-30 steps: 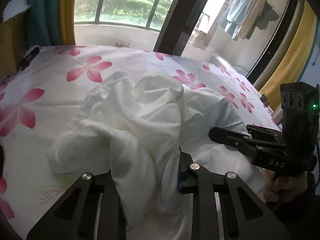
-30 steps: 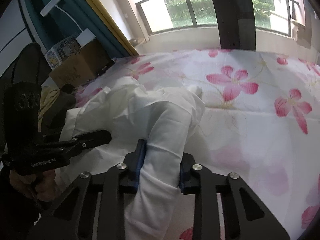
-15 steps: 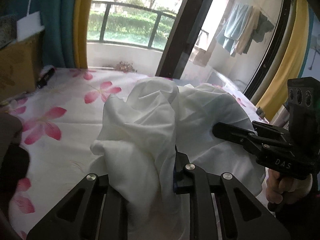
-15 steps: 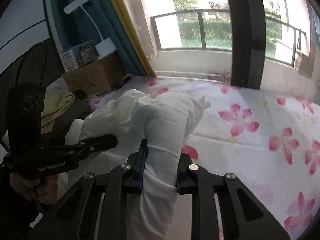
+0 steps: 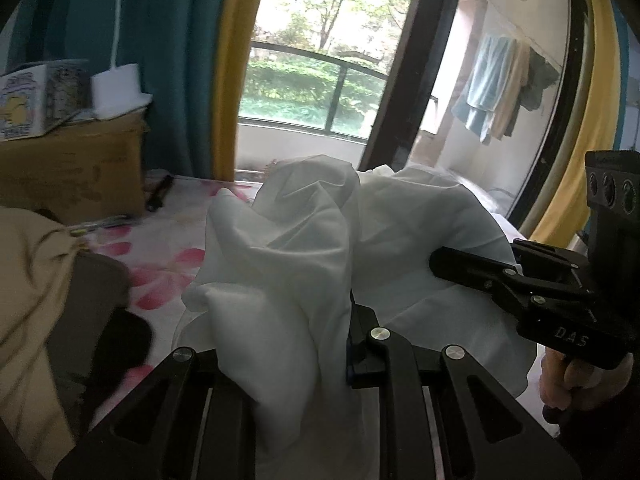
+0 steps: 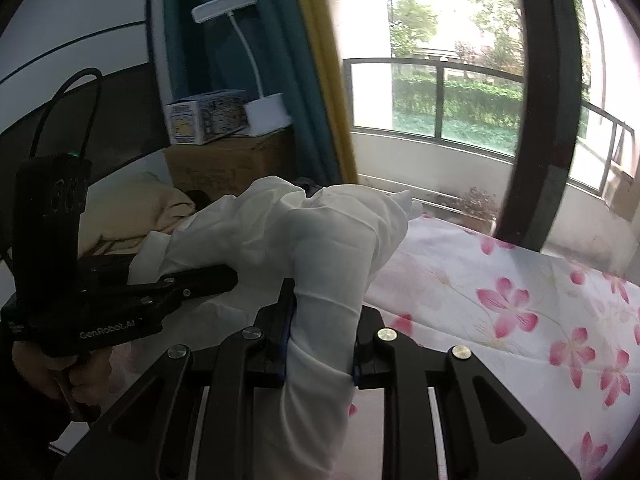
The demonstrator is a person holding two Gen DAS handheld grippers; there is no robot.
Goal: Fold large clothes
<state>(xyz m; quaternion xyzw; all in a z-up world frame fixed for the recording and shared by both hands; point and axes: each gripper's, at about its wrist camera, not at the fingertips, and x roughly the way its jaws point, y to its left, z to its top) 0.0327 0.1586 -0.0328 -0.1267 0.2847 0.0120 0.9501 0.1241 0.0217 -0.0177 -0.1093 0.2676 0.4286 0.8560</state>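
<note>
A large white garment [image 5: 288,264] hangs bunched above the flowered bed sheet [image 6: 520,300]. In the left wrist view my left gripper [image 5: 304,332] is shut on a thick fold of it; the cloth drapes over and hides the left finger. In the right wrist view my right gripper [image 6: 322,320] is shut on another rolled part of the white garment [image 6: 332,248], squeezed between its blue pads. Each gripper shows in the other's view: the right gripper [image 5: 520,280] at the right edge in a hand [image 5: 568,376], the left gripper [image 6: 192,284] at the left.
A cardboard box [image 5: 72,168] with a small printed box [image 6: 204,116] and a white lamp base [image 5: 118,92] stands by the bed's far left side. Beige bedding [image 5: 28,280] lies beside it. Teal and yellow curtains [image 5: 192,60], a dark window post [image 6: 544,100] and a balcony rail lie beyond.
Both grippers have risen with the white garment, lifting most of it off the sheet. Both views now tilt up toward the window and curtains.
</note>
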